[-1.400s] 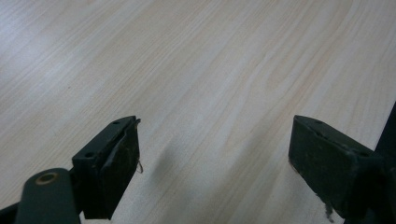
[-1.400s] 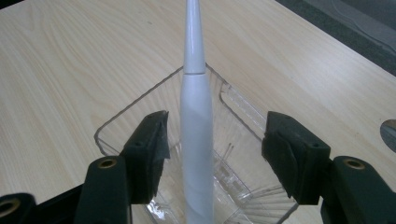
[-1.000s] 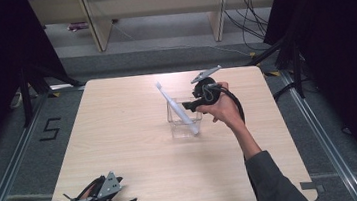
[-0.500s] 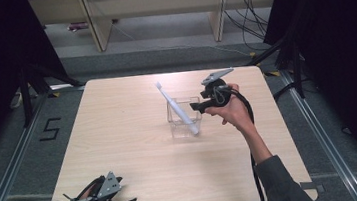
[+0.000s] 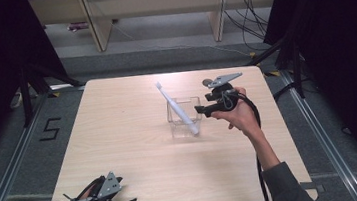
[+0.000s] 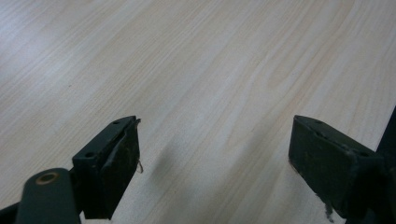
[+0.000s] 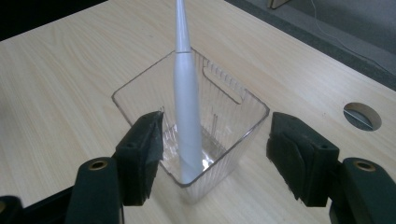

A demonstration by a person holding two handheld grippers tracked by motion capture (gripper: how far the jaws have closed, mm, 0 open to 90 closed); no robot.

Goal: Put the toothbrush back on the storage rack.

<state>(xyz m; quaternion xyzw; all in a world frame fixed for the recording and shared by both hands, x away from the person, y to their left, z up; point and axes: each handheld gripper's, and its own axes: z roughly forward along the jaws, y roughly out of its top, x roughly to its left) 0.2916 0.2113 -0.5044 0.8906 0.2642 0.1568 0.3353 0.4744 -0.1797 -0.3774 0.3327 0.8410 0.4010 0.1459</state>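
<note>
Both grippers are spread and hold nothing. At the near left corner of the table the left gripper rests low over bare wood. The right gripper is at the far right, just beside a clear plastic cup, with its jaws standing on either side of the cup's near corner but not pressing it.

Inside the cup leans a white electric toothbrush, its thick end on the bottom and its thin neck tilted out over the far left rim. I think the toothbrush is stiff, light and smooth, so it may slip; the thick handle just above the rim looks the best place to grip. The cup seems thin and light, easy to tip over.
</note>
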